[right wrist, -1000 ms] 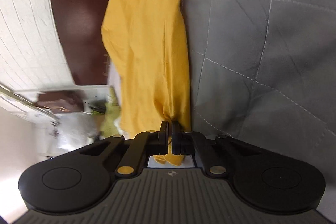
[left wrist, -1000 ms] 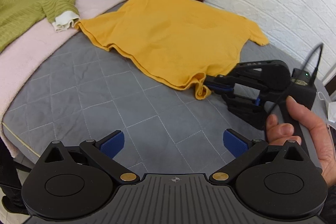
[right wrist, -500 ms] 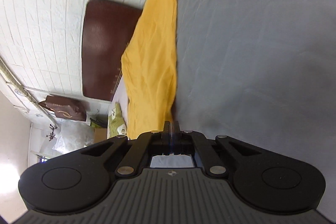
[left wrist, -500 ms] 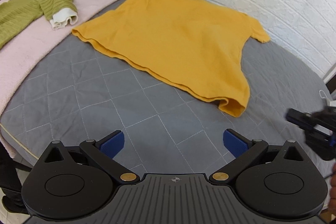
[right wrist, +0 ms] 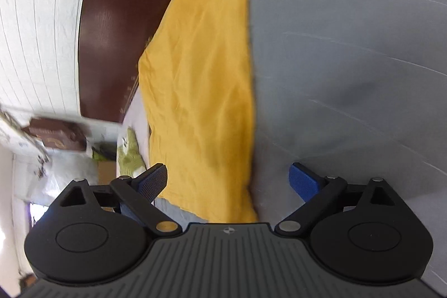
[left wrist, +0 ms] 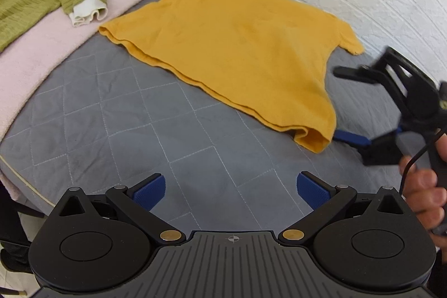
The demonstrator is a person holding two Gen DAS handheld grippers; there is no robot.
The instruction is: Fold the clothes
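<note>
Opening my right gripper (right wrist: pixel 228 180) fingers beside the yellow shirt (left wrist: pixel 237 41), spread flat on the bed (left wrist: pixel 125 113) for folding; my left gripper (left wrist: pixel 229 187) hovers wide, empty, ready.

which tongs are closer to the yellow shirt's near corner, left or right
Right. The right tongs sit just beside the yellow shirt at its near corner, jaws opening, pads off the cloth. The left tongs hang open over bare grey quilt, well short of the shirt.
</note>
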